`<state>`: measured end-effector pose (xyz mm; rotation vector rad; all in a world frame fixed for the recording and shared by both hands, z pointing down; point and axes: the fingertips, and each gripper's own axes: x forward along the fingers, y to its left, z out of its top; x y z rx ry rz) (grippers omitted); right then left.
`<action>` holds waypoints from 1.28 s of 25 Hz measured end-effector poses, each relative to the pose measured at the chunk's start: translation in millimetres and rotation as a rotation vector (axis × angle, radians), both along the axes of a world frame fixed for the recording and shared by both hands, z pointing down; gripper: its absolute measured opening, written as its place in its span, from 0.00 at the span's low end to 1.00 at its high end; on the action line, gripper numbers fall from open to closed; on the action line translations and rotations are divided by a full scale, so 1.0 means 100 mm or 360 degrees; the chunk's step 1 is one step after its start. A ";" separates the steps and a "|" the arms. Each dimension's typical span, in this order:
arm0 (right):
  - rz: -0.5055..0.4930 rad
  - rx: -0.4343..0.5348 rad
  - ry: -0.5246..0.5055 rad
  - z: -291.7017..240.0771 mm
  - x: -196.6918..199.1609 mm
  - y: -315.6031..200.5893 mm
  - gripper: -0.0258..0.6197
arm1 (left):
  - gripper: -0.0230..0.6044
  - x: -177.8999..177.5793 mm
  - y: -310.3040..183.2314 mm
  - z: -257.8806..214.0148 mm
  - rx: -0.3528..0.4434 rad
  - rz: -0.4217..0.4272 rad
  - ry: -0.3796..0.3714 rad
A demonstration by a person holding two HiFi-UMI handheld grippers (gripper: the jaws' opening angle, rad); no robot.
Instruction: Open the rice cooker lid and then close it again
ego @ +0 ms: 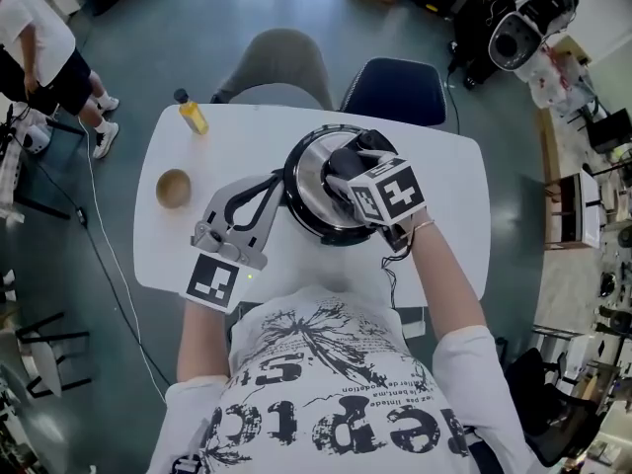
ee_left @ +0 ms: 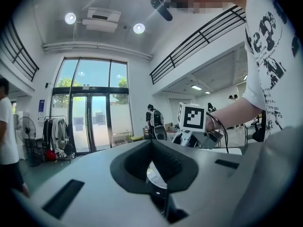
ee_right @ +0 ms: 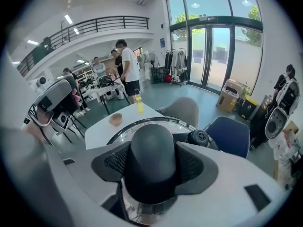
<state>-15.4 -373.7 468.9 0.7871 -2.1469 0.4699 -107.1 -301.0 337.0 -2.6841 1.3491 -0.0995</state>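
R gripper is pointing steeply down and is pinching the black lid knob btw its pads, so the lid is lying right under it, seated on the rice cooker. L gripper is reaching level to the cooker's side, jaws nearly together on a thin shiny edge, prob. the cooker rim. A wooden bowl is sitting apart, left of L gripper

A rounded white surface carries a shiny steel, black-rimmed rice cooker with a matte black dome knob. At ten o'clock is a yellow bottle, and at nine a tan bowl. The pale grey left tool and right tool have black pads and white cubes with black square markers. A grey chair is at twelve and a navy chair at one.
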 end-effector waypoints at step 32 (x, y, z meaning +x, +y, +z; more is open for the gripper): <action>0.0110 0.1089 -0.0704 -1.24 1.06 0.76 0.06 | 0.06 0.67 0.47 -0.23 -0.0042 -0.0168 0.0064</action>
